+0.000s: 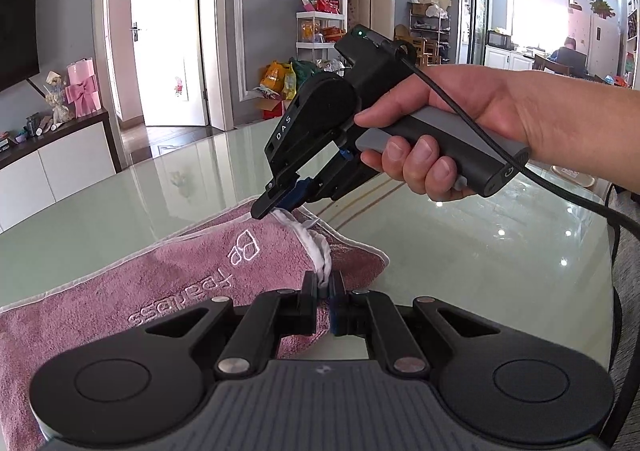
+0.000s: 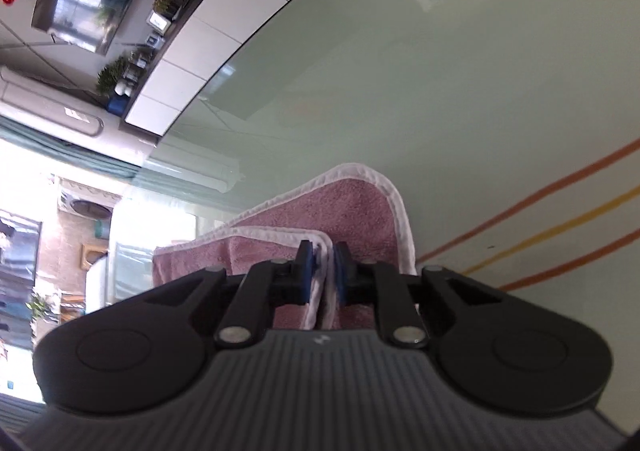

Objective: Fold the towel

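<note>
A pink towel (image 1: 160,275) with a white hem and embroidered lettering lies on the glass table (image 1: 460,251), its right end folded back over itself. My left gripper (image 1: 325,287) is shut on the near part of the white hem. My right gripper (image 1: 280,207), held in a hand, is shut on the far part of the same hem, just above the towel. In the right wrist view the towel (image 2: 352,207) shows folded in two layers and the right gripper (image 2: 325,271) pinches the upper layer's hem.
The table's glass top has orange and yellow stripes (image 2: 560,203) to the right of the towel. A white cabinet (image 1: 60,167) stands beyond the table's far left edge. A black cable (image 1: 560,179) trails from the right gripper's handle over the table.
</note>
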Available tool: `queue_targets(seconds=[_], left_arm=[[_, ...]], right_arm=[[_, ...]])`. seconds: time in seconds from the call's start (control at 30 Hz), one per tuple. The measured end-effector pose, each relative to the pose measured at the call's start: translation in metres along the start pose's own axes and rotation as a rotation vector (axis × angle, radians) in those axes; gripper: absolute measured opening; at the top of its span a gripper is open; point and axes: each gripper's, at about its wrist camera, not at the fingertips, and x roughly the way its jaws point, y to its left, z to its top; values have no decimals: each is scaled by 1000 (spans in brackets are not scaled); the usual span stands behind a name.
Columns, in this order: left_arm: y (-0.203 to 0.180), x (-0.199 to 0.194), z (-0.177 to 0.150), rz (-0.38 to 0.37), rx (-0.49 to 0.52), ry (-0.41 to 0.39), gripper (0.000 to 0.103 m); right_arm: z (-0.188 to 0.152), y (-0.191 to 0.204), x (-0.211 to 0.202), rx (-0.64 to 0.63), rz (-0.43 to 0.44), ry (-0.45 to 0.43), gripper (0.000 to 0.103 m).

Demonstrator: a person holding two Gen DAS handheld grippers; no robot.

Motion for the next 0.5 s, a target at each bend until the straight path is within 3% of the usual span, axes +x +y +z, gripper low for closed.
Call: queue_targets(seconds=[0.23, 0.5], left_arm=[[3, 3, -3, 5, 2, 8, 6], [0, 10, 2, 2, 1, 9, 6]], right_arm=[[2, 17, -1, -65, -23, 6, 5], [19, 54, -3, -253, -146, 24, 5]])
